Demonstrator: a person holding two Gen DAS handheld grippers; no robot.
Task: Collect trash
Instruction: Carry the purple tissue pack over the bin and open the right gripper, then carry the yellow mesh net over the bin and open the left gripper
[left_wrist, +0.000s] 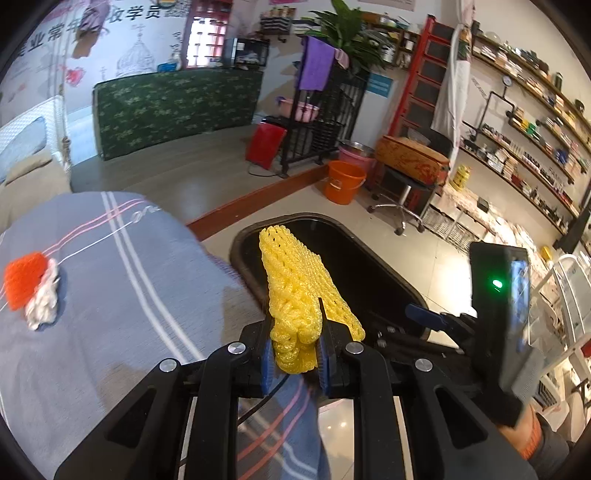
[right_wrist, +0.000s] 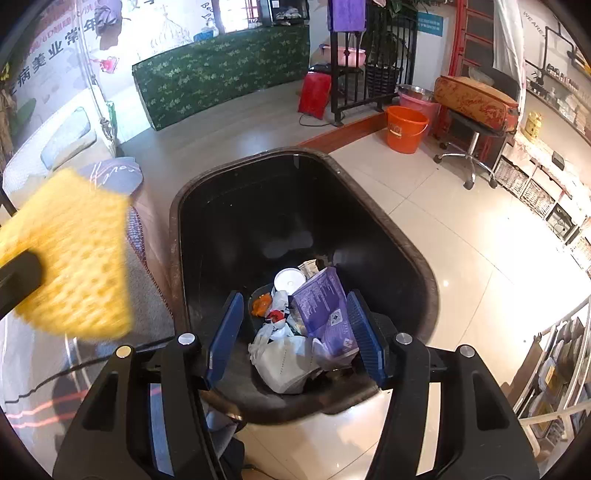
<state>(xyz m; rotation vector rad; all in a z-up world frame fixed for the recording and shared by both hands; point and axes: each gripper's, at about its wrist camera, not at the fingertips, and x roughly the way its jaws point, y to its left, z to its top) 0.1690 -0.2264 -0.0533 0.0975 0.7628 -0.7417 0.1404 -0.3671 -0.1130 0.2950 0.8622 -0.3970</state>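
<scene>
Our left gripper (left_wrist: 293, 356) clenched on yellow foam net (left_wrist: 299, 288), our right gripper (right_wrist: 295, 332) released — jaws apart, empty — above black bin (right_wrist: 388, 221).

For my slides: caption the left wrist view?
Left gripper holds yellow foam net over the black bin.

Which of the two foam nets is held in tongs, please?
The yellow foam net, clamped in the left tongs over the black bin; the orange foam net lies on the striped cloth.
</scene>
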